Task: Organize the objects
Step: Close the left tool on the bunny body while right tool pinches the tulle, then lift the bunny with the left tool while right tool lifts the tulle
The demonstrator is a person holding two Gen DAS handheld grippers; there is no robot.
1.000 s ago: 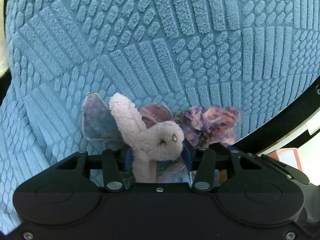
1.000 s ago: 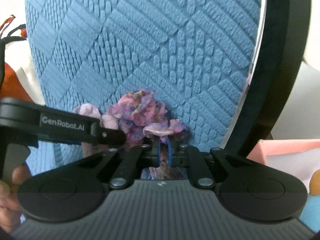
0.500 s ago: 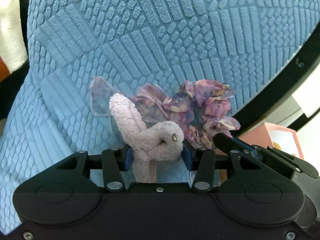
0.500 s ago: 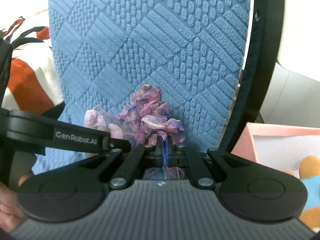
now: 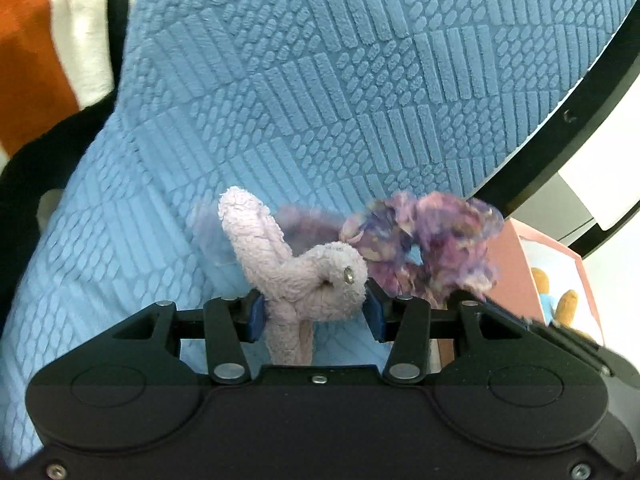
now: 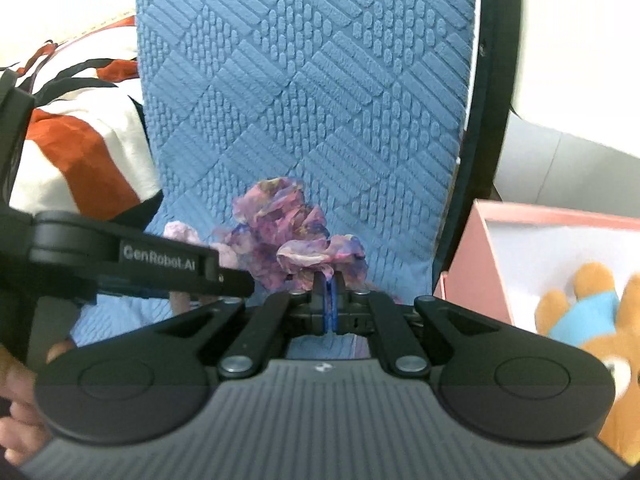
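Note:
A hair scrunchie with a pale pink plush bunny point(image 5: 312, 280) and ruffled purple fabric point(image 5: 424, 240) hangs just above a blue textured cushion point(image 5: 360, 100). My left gripper point(image 5: 314, 306) is shut on the plush bunny, whose long ear sticks up past the pads. My right gripper point(image 6: 329, 284) is shut on a fold of the purple ruffle point(image 6: 316, 252). In the right wrist view one of the left gripper's fingers point(image 6: 160, 258) reaches in from the left. The two grippers are close together, each holding one side of the scrunchie.
A pink box point(image 6: 480, 264) with a white inside holds a brown teddy bear in blue point(image 6: 580, 312) at the right. A black frame point(image 5: 560, 140) borders the cushion. An orange, white and black cloth point(image 6: 80, 152) lies at the left. A hand point(image 6: 16, 380) shows at the lower left.
Both grippers have moved together with the scrunchie across the cushion and up a little. The pink box with the bear and the orange and white cloth have come into view.

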